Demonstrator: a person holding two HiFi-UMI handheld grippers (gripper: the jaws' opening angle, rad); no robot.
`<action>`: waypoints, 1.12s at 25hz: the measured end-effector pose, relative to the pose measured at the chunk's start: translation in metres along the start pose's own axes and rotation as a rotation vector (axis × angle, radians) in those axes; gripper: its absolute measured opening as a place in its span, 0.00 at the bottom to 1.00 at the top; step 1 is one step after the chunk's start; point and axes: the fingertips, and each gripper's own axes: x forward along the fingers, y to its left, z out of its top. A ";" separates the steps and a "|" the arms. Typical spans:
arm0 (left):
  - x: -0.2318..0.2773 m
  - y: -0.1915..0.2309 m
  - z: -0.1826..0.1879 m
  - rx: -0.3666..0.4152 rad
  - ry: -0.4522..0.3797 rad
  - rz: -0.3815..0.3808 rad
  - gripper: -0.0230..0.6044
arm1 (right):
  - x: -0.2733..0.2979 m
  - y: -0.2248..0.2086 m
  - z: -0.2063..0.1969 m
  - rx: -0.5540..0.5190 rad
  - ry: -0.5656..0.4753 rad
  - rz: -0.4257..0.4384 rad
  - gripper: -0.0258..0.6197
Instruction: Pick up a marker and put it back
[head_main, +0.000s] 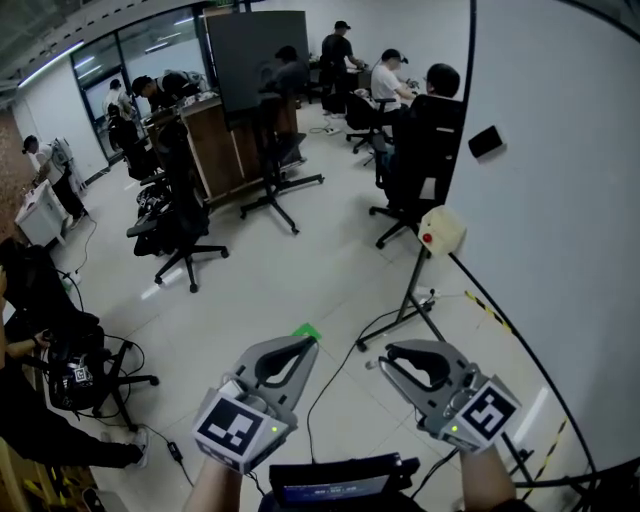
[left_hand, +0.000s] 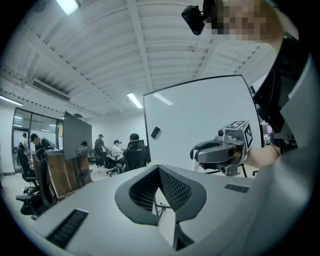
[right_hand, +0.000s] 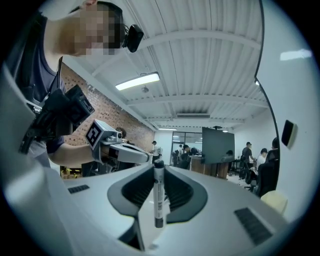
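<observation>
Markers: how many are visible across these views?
1. The marker is gripped upright in the right claw. The left claw holds none; others may lie out of view.

- The head view is looking forward and steeply down from the person's head, taking in the left gripper (head_main: 302, 345), the right gripper (head_main: 385, 362) and the floor (head_main: 280, 280) beyond.
- The left gripper view is riding close behind its own jaws, catching the right gripper at its right.
- The right gripper view is doing likewise, catching the left gripper at its left.
- All three views are sharing the dark screen (head_main: 258, 55).
</observation>
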 end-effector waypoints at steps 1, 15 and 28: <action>0.004 0.003 0.001 0.001 -0.004 -0.001 0.04 | 0.002 -0.003 0.000 -0.005 0.002 0.000 0.17; 0.034 0.090 -0.009 -0.019 -0.066 -0.136 0.04 | 0.078 -0.036 0.002 -0.056 0.078 -0.121 0.17; 0.038 0.197 -0.009 -0.038 -0.117 -0.281 0.04 | 0.179 -0.052 0.013 -0.102 0.148 -0.277 0.17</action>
